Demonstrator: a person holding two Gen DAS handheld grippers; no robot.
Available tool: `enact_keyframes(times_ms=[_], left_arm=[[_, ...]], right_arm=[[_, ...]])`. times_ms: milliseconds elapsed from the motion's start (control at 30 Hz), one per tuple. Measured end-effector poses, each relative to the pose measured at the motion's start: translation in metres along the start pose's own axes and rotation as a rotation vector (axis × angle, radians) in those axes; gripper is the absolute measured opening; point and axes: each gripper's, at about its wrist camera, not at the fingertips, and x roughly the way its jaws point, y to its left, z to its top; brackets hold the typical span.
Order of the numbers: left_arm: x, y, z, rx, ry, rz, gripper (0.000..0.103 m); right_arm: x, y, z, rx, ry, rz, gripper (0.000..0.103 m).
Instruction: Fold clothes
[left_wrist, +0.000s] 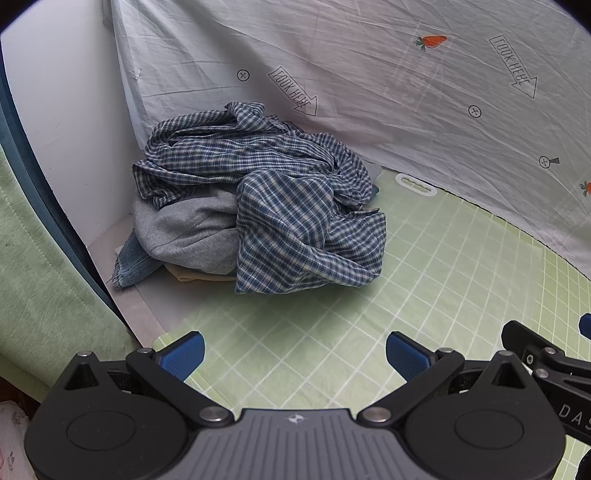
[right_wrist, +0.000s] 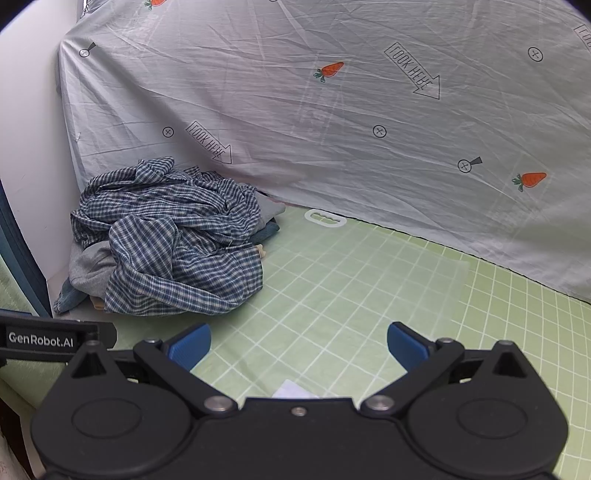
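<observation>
The clothes pile (left_wrist: 255, 199) serves as the reference landmark. It sits at the far left corner of the green grid mat (left_wrist: 369, 314), against the white wall (left_wrist: 66, 110) and the printed grey sheet (left_wrist: 369, 74) that hangs behind it.

Pile composition: a crumpled blue plaid shirt (left_wrist: 295, 221) lies on top. A grey sweatshirt (left_wrist: 184, 229) shows beneath it on the left side. A denim item (left_wrist: 129, 266) protrudes at the lower left edge, and a beige garment (left_wrist: 184, 275) shows at the base.

Left gripper (left_wrist: 293, 352): jaws spread wide, holding nothing, positioned over the mat on the near side of the pile, well apart from it.

Right gripper (right_wrist: 299, 343): jaws spread wide, holding nothing, positioned near-right of the pile, apart from it.

A white slotted handle (right_wrist: 325, 218) lies just right of the pile, at the mat's far edge.
</observation>
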Motion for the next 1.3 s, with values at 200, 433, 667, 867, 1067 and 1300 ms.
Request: enact_keyframes(times_ms=[200,433,667,867,1067,1300], left_arm=[[0.0,0.001,0.0,-0.003,0.003,0.002,0.103],[0.001,0.0,0.001,-0.004,0.008,0.003,0.103],[0.003,0.001,0.001,-0.003,0.016,0.004,0.103],[0.008,0.004,0.004,-0.02,0.03,0.007,0.103],[0.017,0.014,0.022,-0.054,0.026,0.027,0.103],[0.042,0.036,0.06,-0.108,0.01,0.067,0.103]], right_arm=[[0.0,0.002,0.0,0.001,0.001,-0.001,0.103],[0.0,0.002,0.0,0.0,0.004,-0.001,0.103],[0.001,0.003,0.0,0.001,0.006,0.0,0.103],[0.007,0.004,0.001,0.002,0.017,0.002,0.103],[0.024,0.007,0.014,-0.032,0.007,0.005,0.103],[0.06,-0.003,0.044,-0.041,-0.001,-0.024,0.103]])
